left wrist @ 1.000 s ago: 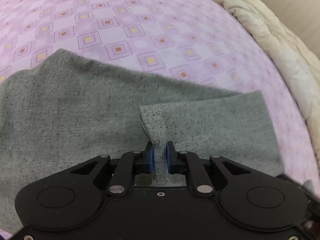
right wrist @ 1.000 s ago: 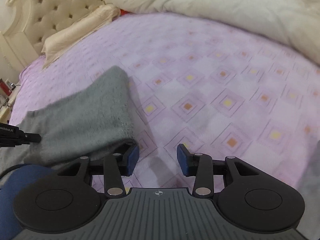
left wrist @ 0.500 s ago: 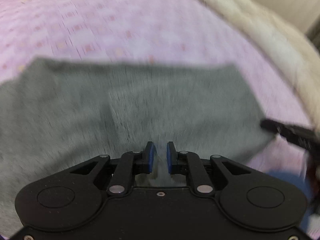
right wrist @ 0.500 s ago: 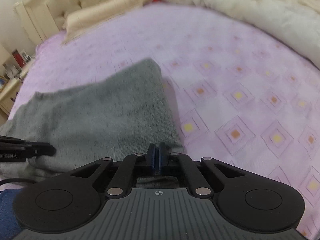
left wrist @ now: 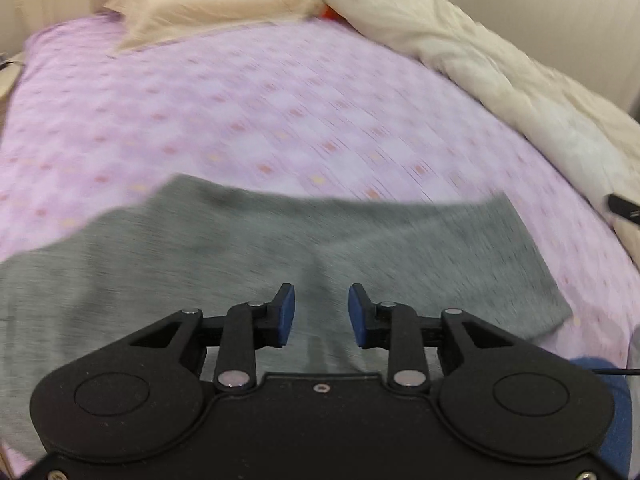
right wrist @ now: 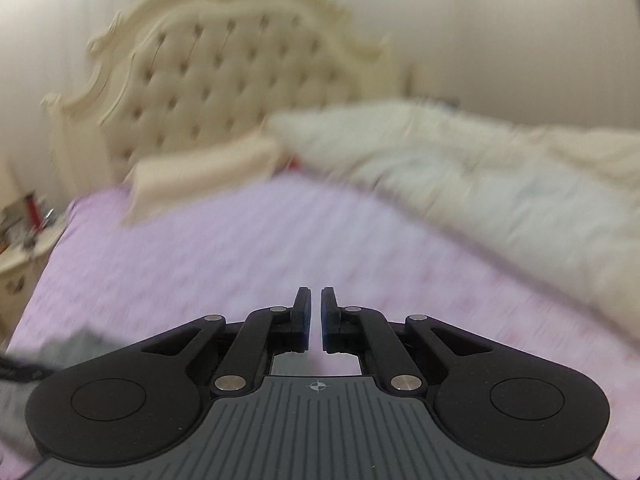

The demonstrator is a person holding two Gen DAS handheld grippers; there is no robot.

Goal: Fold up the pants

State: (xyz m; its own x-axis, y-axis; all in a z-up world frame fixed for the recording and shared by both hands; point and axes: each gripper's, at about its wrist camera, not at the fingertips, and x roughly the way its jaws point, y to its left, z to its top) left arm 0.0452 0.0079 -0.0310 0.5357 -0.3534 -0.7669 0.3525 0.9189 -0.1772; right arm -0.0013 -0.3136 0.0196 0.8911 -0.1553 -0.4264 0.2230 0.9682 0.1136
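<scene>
The grey pants [left wrist: 280, 248] lie folded flat across the purple patterned bedsheet [left wrist: 260, 112] in the left wrist view. My left gripper [left wrist: 321, 312] hovers over their near middle, open and empty. My right gripper [right wrist: 314, 314] is lifted and points toward the headboard, jaws almost together with a thin gap and nothing seen between them. Only a grey corner of the pants [right wrist: 68, 346] shows at the lower left of the right wrist view. Both views are motion-blurred.
A cream pillow [left wrist: 208, 4] and a tufted headboard [right wrist: 224, 76] stand at the bed's far end. A cream duvet [left wrist: 500, 76] is heaped along the right side. A nightstand [right wrist: 20, 248] stands left of the bed.
My left gripper opened and let go of the pants fold, which now lies flat. My right gripper closed near the pants edge, then lifted and tilted up toward the headboard.
</scene>
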